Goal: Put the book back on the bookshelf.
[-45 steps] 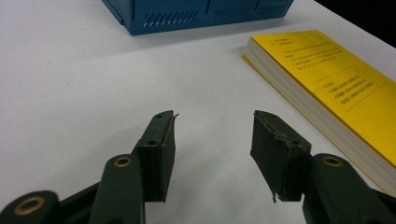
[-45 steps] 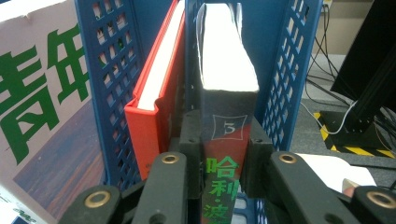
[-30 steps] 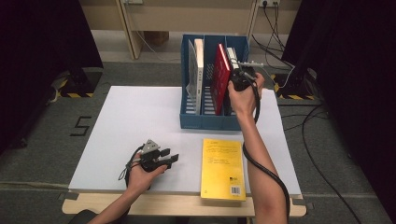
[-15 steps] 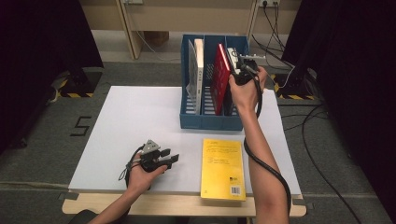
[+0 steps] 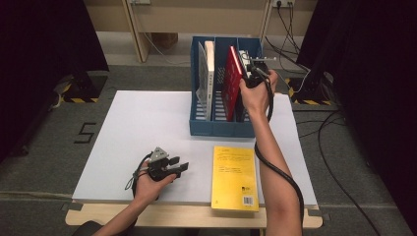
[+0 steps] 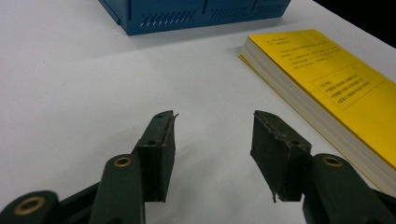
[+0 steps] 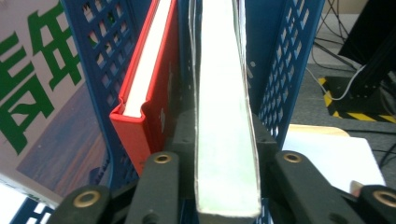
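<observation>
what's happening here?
A person is filing books into a blue rack. The right gripper has its jaws around a book standing in the rack's right slot, beside a red book; they have just been closing. The left gripper rests open on the table near a yellow book.

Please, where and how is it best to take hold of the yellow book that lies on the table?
The yellow book lies flat on the white table, its near end sticking out past the table edge. Probably best to grip that overhanging end from the person's side, one jaw above and one below. The open left gripper rests beside it and seems nearest.
</observation>
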